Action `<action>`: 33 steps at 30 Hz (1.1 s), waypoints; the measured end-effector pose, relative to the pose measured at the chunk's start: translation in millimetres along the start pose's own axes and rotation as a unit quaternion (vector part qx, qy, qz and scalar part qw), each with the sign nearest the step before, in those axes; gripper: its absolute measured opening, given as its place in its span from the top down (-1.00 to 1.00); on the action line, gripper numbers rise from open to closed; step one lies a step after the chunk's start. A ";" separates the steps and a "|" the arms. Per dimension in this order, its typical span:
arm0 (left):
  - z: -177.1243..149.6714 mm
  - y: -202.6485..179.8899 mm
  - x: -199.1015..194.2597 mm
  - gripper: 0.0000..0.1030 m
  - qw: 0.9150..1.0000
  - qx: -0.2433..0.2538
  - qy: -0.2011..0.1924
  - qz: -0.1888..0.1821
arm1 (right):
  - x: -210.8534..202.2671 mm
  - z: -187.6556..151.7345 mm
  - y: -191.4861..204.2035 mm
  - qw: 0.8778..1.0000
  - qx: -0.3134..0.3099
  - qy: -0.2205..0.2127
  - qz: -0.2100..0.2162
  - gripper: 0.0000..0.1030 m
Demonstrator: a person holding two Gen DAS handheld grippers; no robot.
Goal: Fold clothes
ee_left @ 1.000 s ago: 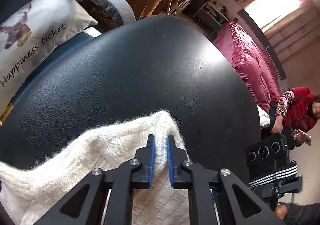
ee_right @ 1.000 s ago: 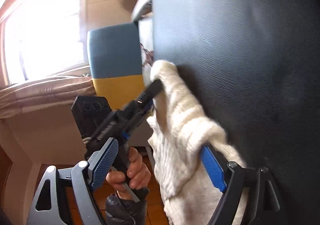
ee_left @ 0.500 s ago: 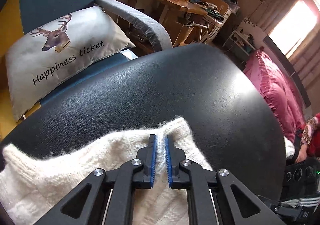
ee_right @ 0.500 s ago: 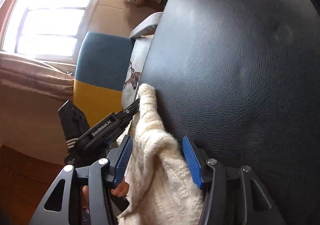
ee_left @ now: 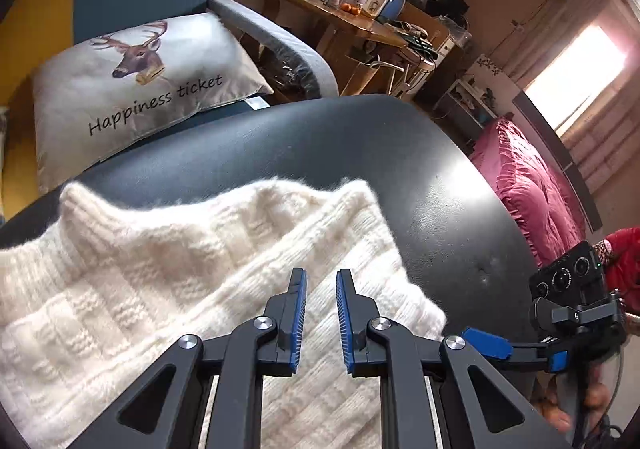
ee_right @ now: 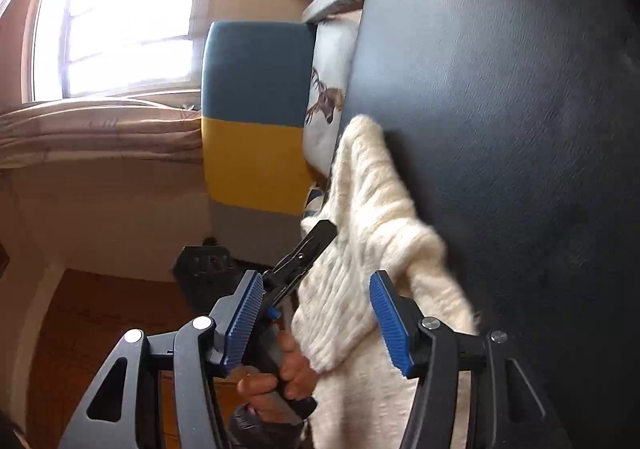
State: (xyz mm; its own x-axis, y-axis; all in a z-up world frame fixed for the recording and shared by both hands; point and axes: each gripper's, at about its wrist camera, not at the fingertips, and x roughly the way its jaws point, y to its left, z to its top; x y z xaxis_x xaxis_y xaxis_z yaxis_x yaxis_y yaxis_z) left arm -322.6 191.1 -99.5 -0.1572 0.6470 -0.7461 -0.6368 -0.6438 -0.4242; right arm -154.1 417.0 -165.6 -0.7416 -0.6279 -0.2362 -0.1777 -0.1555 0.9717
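Across the lower half of the left wrist view lies the cream knit sweater (ee_left: 168,289), spread on the black leather surface (ee_left: 320,145), its ribbed top edge running from centre left toward the middle of the frame. The left gripper (ee_left: 321,313) hovers over the knit near its right-hand fold with a narrow gap between the blue pads (ee_left: 299,313); nothing sits in that gap, so it reads as released and holding nothing. At the lower right of the same view the right gripper (ee_left: 576,325) is seen side-on past the sweater's edge, gripped by a hand (ee_left: 576,405).

From the right wrist view the frame is rolled sideways: the sweater (ee_right: 372,257) hangs down the middle of the picture against the black leather surface (ee_right: 500,109), with the left gripper (ee_right: 304,261) poking in at lower centre. The right gripper (ee_right: 316,323) stands wide apart, one pad at lower left, the other at lower right with knit draped past it. It is clearly unclenched, grasping nothing.

Judging by this, a fold has just been laid and the next pinch is due. To do it well, each claw should take a firm bite of an outer corner, catching both layers of the loose, fluffy knit, not only surface fuzz. Both ends should then lift together and travel evenly, so the thick fabric does not sag or drag the laid part off the slick leather.
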 end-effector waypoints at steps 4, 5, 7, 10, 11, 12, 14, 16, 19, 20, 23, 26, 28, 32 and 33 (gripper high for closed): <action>-15.5 22.7 -18.3 0.70 0.999 -0.038 -0.020 0.004 | 34.9 15.6 16.7 0.998 -0.048 -0.007 -0.030 -0.16; -18.4 27.5 -20.4 0.70 0.999 -0.038 -0.023 0.021 | 42.5 20.0 17.5 0.997 -0.054 -0.003 -0.063 -0.16; -23.0 41.6 -15.2 0.70 0.997 -0.041 -0.010 0.068 | 54.1 23.9 13.4 0.990 -0.061 0.004 -0.126 -0.06; -26.2 59.1 -21.1 0.76 0.995 -0.078 -0.015 0.052 | 47.3 19.3 5.3 0.987 -0.067 0.002 -0.144 0.51; -28.3 63.7 -31.2 0.76 0.994 -0.097 -0.024 0.040 | 43.1 18.4 2.2 0.989 -0.060 0.003 -0.134 0.53; -32.7 68.3 -47.5 0.74 0.992 -0.114 -0.042 0.027 | 39.1 17.7 1.6 0.990 -0.059 0.004 -0.130 0.53; -41.5 77.6 -80.0 0.71 0.986 -0.147 -0.077 0.003 | 28.8 13.0 9.3 0.990 -0.071 0.005 -0.125 0.36; -62.3 100.4 -121.0 0.54 0.974 -0.194 -0.114 0.000 | 21.5 4.0 17.9 0.990 -0.082 0.006 -0.112 0.14; -103.5 143.6 -181.5 0.44 0.951 -0.265 -0.156 0.030 | 18.0 -10.4 24.6 0.991 -0.088 0.011 -0.099 0.14; -117.4 158.1 -194.7 0.43 0.945 -0.284 -0.155 0.048 | 19.8 -15.3 23.5 0.991 -0.086 0.014 -0.100 0.14; -153.5 188.6 -213.5 0.42 0.935 -0.322 -0.132 0.070 | 26.5 -31.0 15.6 0.991 -0.076 0.023 -0.109 0.14; -173.9 194.3 -211.1 0.42 0.935 -0.333 -0.110 0.055 | 32.2 -43.7 17.6 0.987 -0.092 0.021 -0.128 0.14; -178.2 190.5 -204.7 0.42 0.936 -0.333 -0.102 0.043 | 37.3 -47.5 22.1 0.986 -0.097 0.022 -0.136 0.14; -172.0 175.6 -190.0 0.41 0.945 -0.307 -0.090 0.063 | 41.3 -50.5 25.6 0.980 -0.109 0.026 -0.164 0.14; -170.2 173.5 -185.9 0.57 0.947 -0.301 -0.086 0.071 | 42.8 -50.9 25.4 0.978 -0.113 0.028 -0.170 0.16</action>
State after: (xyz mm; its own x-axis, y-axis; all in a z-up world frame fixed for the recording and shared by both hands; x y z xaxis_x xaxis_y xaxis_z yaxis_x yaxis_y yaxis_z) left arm -275.4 -110.4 -121.8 -0.3634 0.5602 -0.7444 -0.0630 -0.8120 -0.5803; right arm -157.4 347.3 -151.2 -0.6263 -0.5502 -0.5523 -0.2565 -0.5236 0.8125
